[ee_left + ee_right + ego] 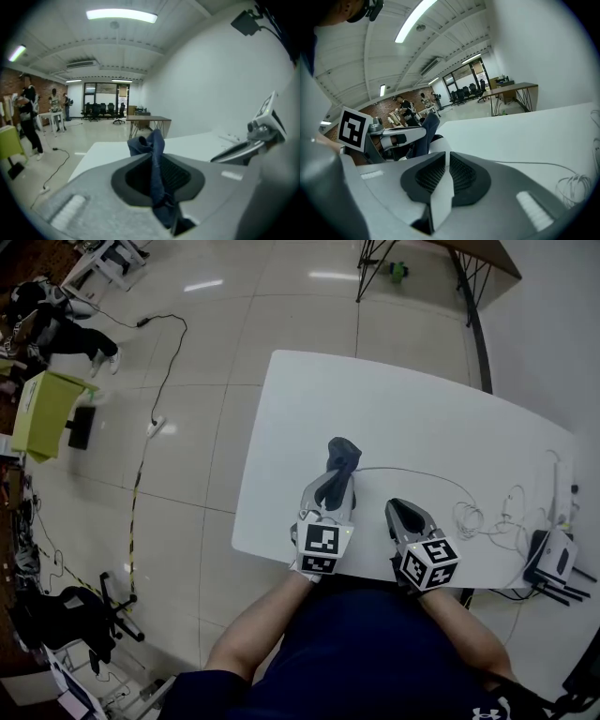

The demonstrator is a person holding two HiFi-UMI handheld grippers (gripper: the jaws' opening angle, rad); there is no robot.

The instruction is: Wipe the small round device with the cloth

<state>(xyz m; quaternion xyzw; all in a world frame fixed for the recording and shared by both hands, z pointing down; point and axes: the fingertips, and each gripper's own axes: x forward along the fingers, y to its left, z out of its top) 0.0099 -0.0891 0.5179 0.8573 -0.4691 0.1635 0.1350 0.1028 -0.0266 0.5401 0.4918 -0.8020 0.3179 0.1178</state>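
My left gripper [338, 484] is shut on a dark blue cloth [343, 456], and the cloth stands up from the jaws over the white table [403, 409]. In the left gripper view the cloth [153, 154] runs up between the pads, with its bunched end above them. My right gripper [401, 506] rests near the table's front edge, to the right of the left one, with its jaws together and nothing between them. A thin white cable [412, 472] leads to the cloth's base. A small white rounded piece [436, 141] shows beside the cloth [423, 136]. In the head view the cloth hides that spot.
A tangle of white cables [472, 517] lies to the right of my right gripper. A black-and-white box with antennas [553, 556] sits at the table's right front corner. The table's front edge is just under both grippers. People and desks stand far off on the left.
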